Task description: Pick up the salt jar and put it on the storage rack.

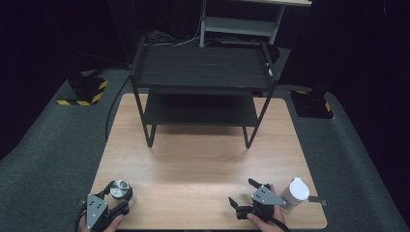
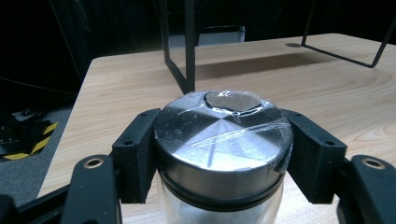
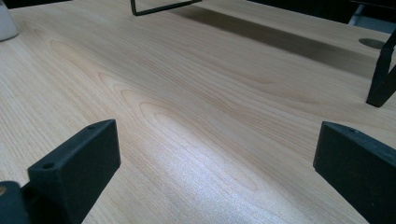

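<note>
A clear glass jar with a shiny metal lid (image 1: pixel 120 188) (image 2: pixel 223 135) stands upright near the front left corner of the wooden table (image 1: pixel 203 164). My left gripper (image 1: pixel 119 196) (image 2: pixel 224 151) is shut on the jar, its black pads pressed against both sides just under the lid. At the front right my right gripper (image 1: pixel 241 192) (image 3: pixel 217 154) is open, low over bare wood with nothing between its fingers. Just right of that gripper stands a white container (image 1: pixel 295 192) (image 3: pixel 7 21).
A black two-tier metal shelf rack (image 1: pixel 200 87) stands on the far half of the table, its legs (image 2: pixel 187 51) a short way beyond the jar. Dark grey floor surrounds the table, with yellow-and-black striped blocks (image 1: pixel 82 94) at the back left.
</note>
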The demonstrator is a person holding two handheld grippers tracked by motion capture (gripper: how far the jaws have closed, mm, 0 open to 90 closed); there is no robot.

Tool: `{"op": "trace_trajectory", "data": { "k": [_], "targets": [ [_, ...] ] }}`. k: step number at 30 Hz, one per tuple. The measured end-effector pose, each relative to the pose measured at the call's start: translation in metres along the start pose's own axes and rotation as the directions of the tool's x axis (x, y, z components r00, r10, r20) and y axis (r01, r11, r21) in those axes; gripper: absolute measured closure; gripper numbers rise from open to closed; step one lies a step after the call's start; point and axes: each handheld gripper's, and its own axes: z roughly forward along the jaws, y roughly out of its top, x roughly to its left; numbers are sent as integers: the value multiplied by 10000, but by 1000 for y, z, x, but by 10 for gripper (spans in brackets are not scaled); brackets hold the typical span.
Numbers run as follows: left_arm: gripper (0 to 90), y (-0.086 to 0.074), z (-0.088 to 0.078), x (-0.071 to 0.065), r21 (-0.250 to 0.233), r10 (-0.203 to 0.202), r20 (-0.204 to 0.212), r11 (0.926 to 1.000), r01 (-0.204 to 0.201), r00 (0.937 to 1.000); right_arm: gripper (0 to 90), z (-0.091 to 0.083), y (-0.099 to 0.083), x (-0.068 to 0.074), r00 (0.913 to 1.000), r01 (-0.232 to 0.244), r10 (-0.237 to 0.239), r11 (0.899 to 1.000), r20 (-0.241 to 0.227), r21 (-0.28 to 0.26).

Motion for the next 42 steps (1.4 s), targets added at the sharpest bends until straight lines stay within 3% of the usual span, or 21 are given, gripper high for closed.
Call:
{"op": "trace_trajectory", "data": {
  "k": [22,42],
  "targets": [
    [350,3,1,0,46,150,22,9999,-150,9999,4,0,0,0,10000,-23,23,10000,-17,-5],
    [349,8,3,-5,-269,90,626,9996,-74,9980,4,-1,0,-2,9999,-94,93,9999,104,77]
  ]
}}
